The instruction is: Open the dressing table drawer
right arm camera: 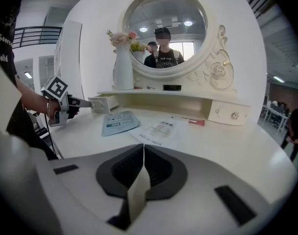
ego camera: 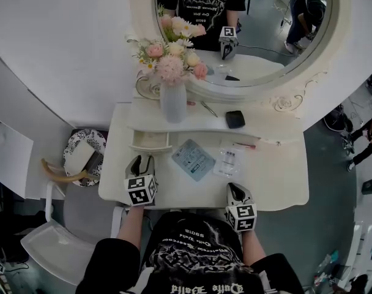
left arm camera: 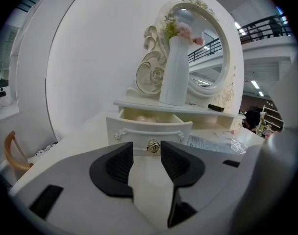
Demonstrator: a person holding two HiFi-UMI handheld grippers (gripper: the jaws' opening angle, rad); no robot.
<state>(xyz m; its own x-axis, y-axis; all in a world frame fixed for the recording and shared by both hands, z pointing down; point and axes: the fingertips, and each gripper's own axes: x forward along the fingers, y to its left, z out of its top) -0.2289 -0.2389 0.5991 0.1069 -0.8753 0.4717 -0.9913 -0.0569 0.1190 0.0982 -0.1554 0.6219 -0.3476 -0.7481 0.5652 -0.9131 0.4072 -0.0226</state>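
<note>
The white dressing table (ego camera: 278, 185) has a small left drawer (ego camera: 150, 141) standing pulled out from under the shelf, with something pale inside it. In the left gripper view the drawer front (left arm camera: 149, 130) faces me, and its metal knob (left arm camera: 153, 146) sits just beyond my fingertips. My left gripper (left arm camera: 146, 148) is open and its pads do not press on the knob. In the head view the left gripper (ego camera: 142, 159) points at the drawer front. My right gripper (ego camera: 236, 192) rests near the table's front edge. It is shut (right arm camera: 143, 148) with nothing in it.
A white vase of flowers (ego camera: 172, 100) and a black box (ego camera: 235, 119) stand on the shelf under the oval mirror (ego camera: 253, 17). A blue packet (ego camera: 193, 158) and a clear packet (ego camera: 229, 162) lie mid-table. The right drawer (right arm camera: 227, 114) is closed. A patterned basket (ego camera: 85, 155) sits left of the table.
</note>
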